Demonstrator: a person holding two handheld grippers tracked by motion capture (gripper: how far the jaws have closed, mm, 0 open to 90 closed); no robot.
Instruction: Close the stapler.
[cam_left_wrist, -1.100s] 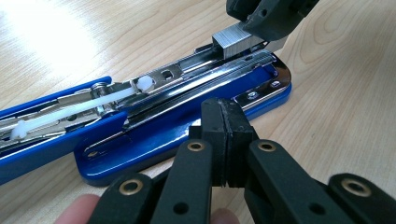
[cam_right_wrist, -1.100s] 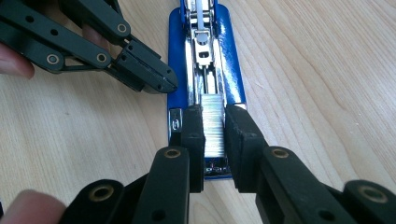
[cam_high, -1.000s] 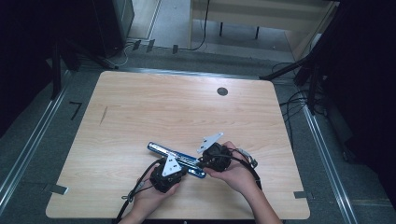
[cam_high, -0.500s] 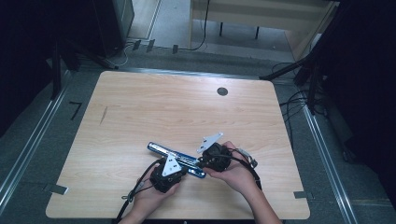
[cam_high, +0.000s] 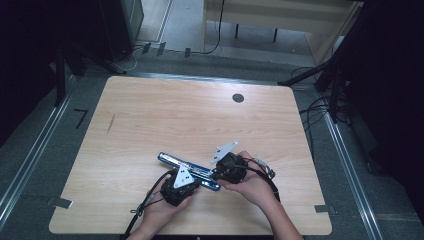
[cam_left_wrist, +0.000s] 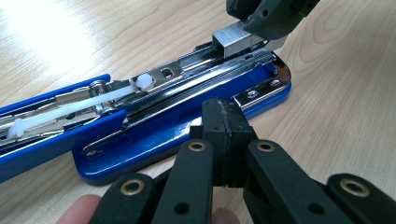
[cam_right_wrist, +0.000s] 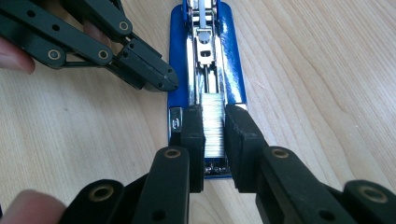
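Observation:
A blue stapler (cam_high: 182, 168) lies opened flat on the wooden table (cam_high: 200, 120), its metal magazine (cam_left_wrist: 187, 81) facing up. My right gripper (cam_right_wrist: 214, 122) is shut on a short strip of staples (cam_right_wrist: 213, 135) and holds it over the front end of the magazine. The strip (cam_left_wrist: 236, 37) sits on the magazine rail under the right gripper (cam_left_wrist: 271, 14). My left gripper (cam_left_wrist: 227, 119) is shut with nothing between its jaws, its tip at the side of the stapler's blue base (cam_right_wrist: 176, 60). From above, the left gripper (cam_high: 196, 184) and right gripper (cam_high: 217, 175) meet at the stapler's near end.
A dark round grommet (cam_high: 238, 98) is set in the far part of the table. A short dark mark (cam_high: 110, 123) shows at the left. Cables trail from both grippers toward the table's near edge. Floor rails run along both sides.

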